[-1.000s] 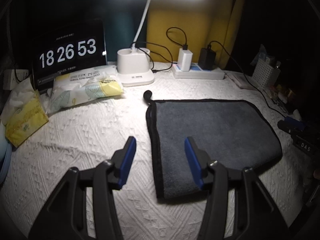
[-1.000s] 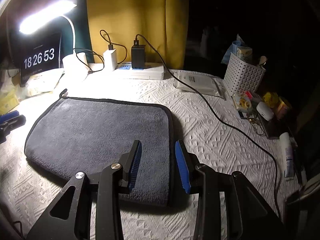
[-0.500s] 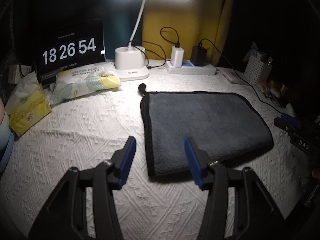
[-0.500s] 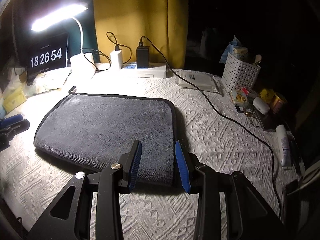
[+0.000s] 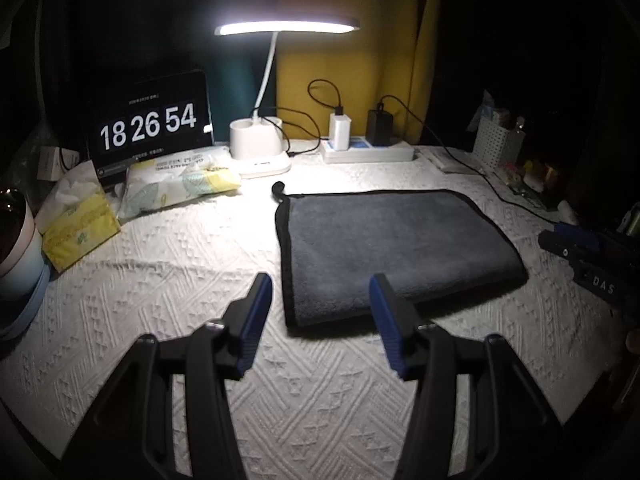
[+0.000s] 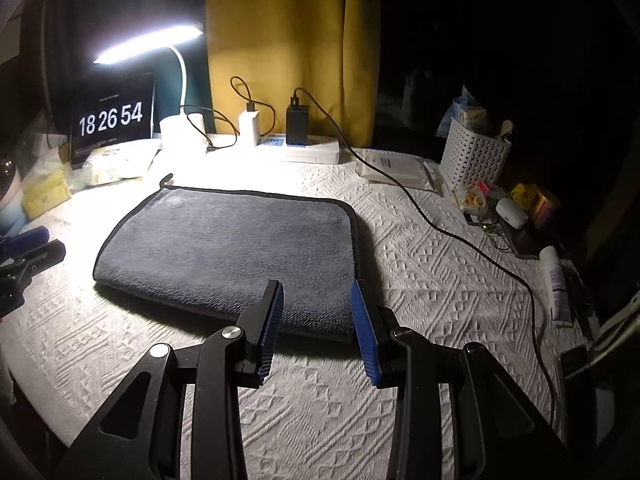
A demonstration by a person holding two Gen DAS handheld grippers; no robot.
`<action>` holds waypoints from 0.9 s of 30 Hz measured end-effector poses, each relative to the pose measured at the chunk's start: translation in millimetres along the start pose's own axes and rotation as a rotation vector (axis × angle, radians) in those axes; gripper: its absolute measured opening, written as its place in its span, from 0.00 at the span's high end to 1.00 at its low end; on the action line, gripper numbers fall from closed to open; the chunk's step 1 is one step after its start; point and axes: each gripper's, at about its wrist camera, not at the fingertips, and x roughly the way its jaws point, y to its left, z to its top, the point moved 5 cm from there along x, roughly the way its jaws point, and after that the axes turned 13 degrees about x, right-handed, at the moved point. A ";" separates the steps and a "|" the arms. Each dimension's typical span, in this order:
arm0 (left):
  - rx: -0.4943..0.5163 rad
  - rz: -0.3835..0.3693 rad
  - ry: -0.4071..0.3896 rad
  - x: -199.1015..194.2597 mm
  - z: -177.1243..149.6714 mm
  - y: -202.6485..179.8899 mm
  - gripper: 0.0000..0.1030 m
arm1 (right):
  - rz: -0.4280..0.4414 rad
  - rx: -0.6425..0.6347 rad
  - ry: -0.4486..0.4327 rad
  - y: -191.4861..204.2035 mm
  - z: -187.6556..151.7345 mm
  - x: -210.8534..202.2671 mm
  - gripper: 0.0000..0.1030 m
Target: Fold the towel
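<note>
A grey towel (image 5: pixel 392 244) with black trim lies folded flat on the white textured tablecloth (image 5: pixel 168 280); it also shows in the right wrist view (image 6: pixel 236 244). My left gripper (image 5: pixel 320 300) is open and empty, raised above the cloth just short of the towel's near left corner. My right gripper (image 6: pixel 318 308) is open and empty, raised over the towel's near right corner. The right gripper shows at the right edge of the left wrist view (image 5: pixel 580 244), and the left gripper shows at the left edge of the right wrist view (image 6: pixel 28 248).
At the back stand a lit desk lamp (image 5: pixel 260 152), a clock tablet (image 5: pixel 148 124), a power strip with chargers (image 5: pixel 368 152) and tissue packs (image 5: pixel 180 184). A black cable (image 6: pixel 460 236) crosses the cloth on the right, near a white basket (image 6: pixel 474 154) and small items.
Both grippers have drawn back and up from the towel, so it looks smaller and farther away. The towel has not moved. Both stay open.
</note>
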 end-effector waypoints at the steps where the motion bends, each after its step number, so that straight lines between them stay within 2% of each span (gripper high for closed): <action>1: 0.003 -0.002 -0.004 -3.2 -0.5 -1.6 0.49 | 0.002 -0.002 -0.006 1.0 -0.5 -4.3 0.64; 20: -0.005 -0.035 -0.110 -64.8 -7.2 -24.9 0.49 | 0.031 -0.016 -0.090 12.2 -11.0 -69.3 0.64; 27: -0.025 -0.057 -0.179 -85.8 -7.5 -28.7 0.49 | 0.047 -0.041 -0.122 21.5 -17.2 -91.3 0.64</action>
